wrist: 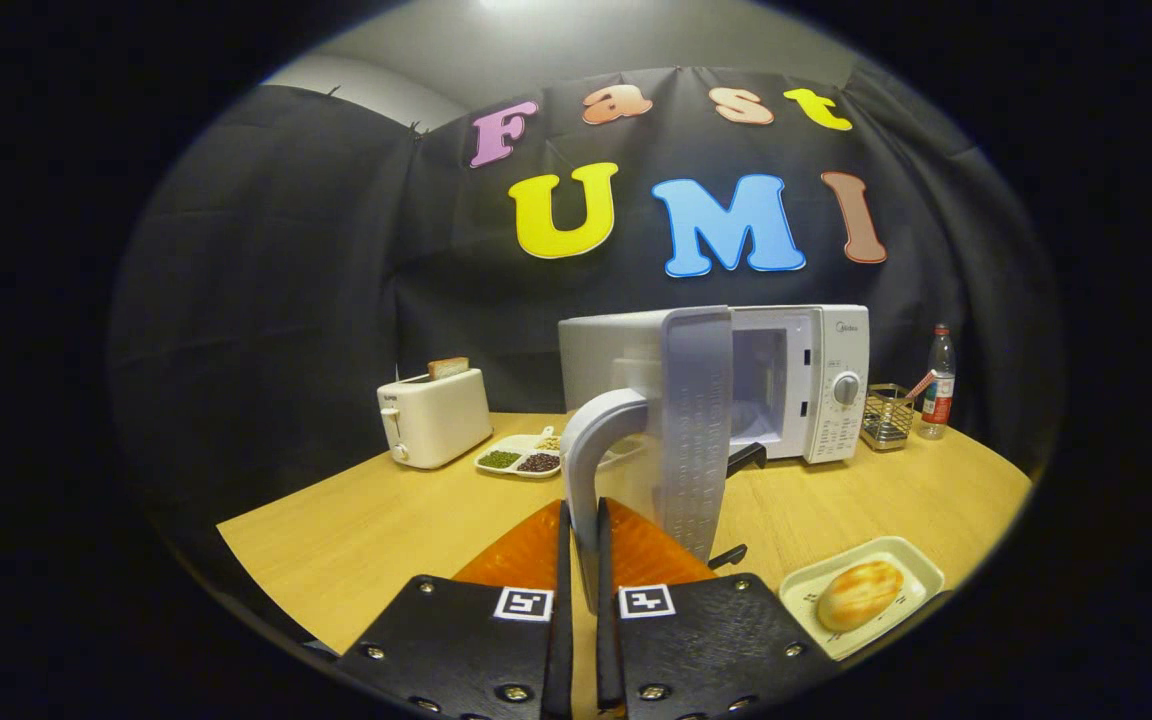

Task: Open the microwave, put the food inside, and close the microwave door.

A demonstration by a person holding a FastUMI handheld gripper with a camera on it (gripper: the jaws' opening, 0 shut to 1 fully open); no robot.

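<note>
In the gripper view, the tool is clenched on the curved grey handle of the white microwave's door, both fingers pressing on its lower end. The door stands swung well out from the white box-shaped microwave, edge-on to the camera, and the pale cavity shows open behind it. Judging by this, the opening step is nearly or fully done. The next move calls for letting go of the handle and reaching across to the food.

That food is a round, golden-brown bun lying on a shallow cream rectangular tray, on the light wooden table just beside the tool's right finger and well short of the microwave. The bun looks smooth and soft, so a gentle grip, or lifting it by the tray, seems wise.
</note>
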